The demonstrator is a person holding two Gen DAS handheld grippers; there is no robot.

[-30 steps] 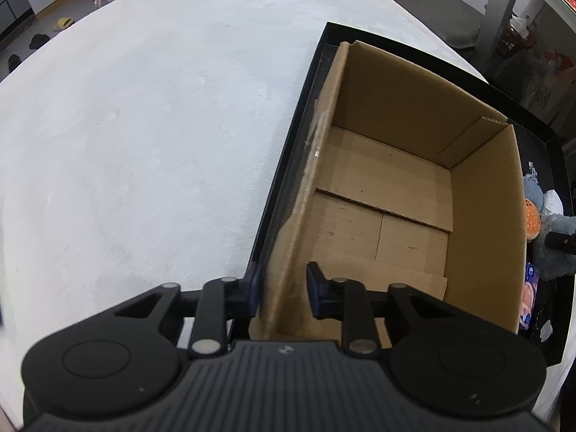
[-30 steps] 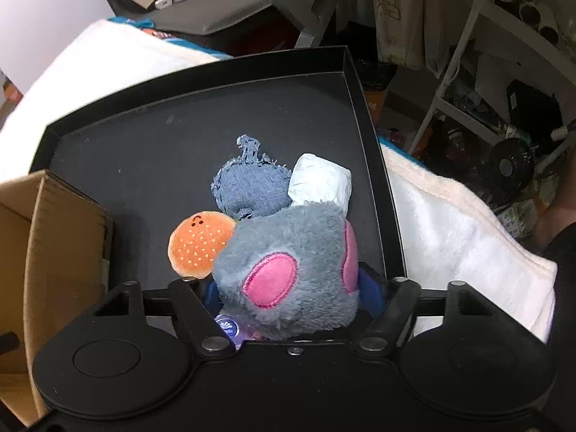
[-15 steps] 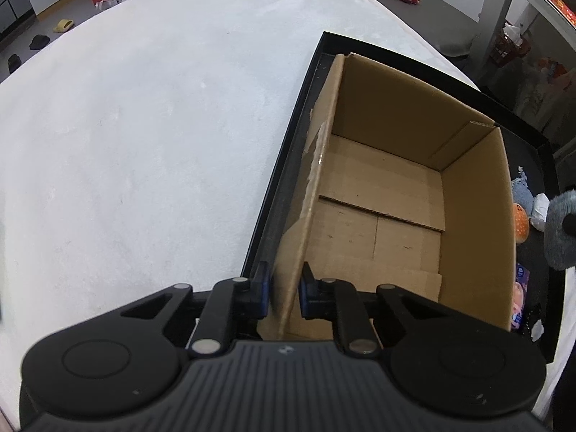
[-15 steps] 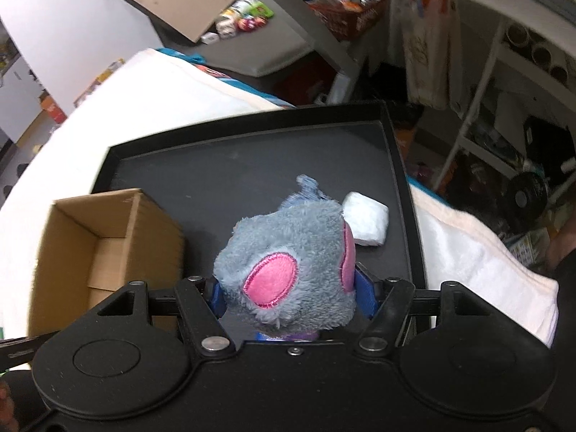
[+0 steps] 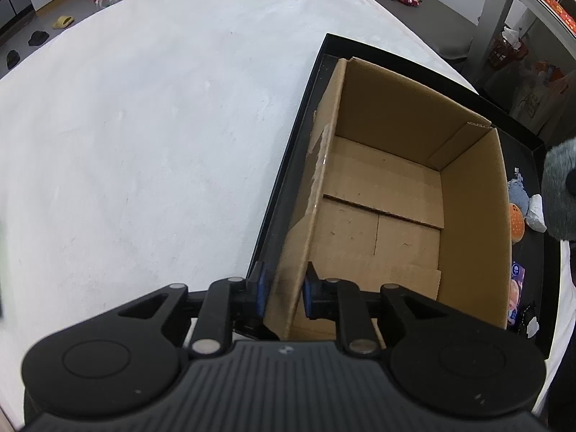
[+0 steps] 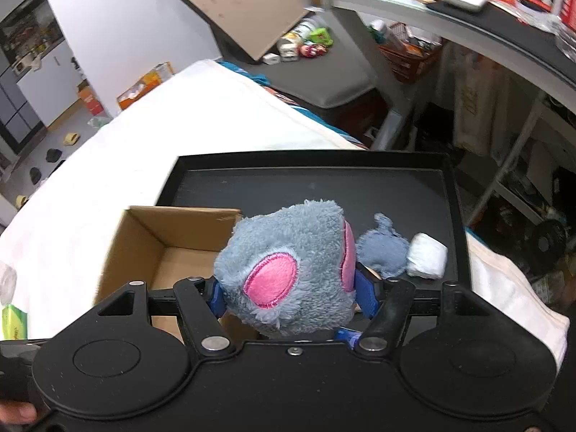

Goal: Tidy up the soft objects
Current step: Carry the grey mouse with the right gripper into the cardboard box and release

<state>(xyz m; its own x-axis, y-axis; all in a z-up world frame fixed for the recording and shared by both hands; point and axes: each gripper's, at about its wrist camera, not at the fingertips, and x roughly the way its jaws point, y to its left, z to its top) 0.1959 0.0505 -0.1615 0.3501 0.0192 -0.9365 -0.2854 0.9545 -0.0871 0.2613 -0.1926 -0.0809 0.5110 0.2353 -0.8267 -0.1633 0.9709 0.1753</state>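
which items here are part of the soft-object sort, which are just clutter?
Job:
- grey plush, clamped in right gripper
- cardboard box, its wall pinched by left gripper
- blue fabric toy, white bundle, orange toy on black tray

Clutter:
- floor toys
- slippers

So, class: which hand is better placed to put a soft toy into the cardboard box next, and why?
The right: its tongs grip the grey plush toy beside the open cardboard box. The left tongs are clamped on the box wall, steadying it.
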